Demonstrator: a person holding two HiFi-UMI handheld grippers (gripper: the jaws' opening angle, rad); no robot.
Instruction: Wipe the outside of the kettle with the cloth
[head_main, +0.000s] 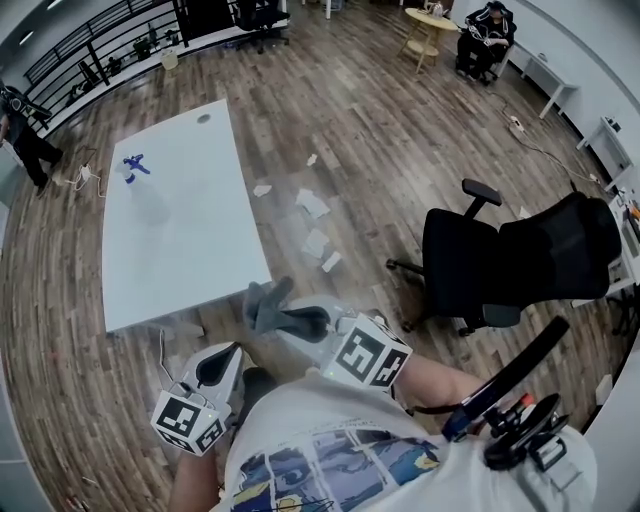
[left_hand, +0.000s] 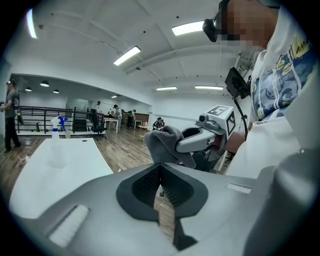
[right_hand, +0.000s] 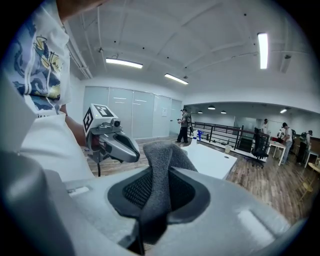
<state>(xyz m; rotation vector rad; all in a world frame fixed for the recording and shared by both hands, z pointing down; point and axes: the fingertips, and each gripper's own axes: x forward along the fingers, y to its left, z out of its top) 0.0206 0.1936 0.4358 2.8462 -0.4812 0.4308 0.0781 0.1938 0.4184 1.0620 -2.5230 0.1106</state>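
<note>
White table (head_main: 190, 250), spray bottle (head_main: 133, 168) on it (blue-topped), black office chair (head_main: 465, 262)

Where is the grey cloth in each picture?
Head view: the grey cloth is low and centre, pinched in the right gripper, just off the white table's near end.
Left gripper view: middle of the picture, held by the right gripper.
Right gripper view: bottom centre, between its own jaws.
Shared landmark: the white table with the blue-topped spray bottle.
</note>
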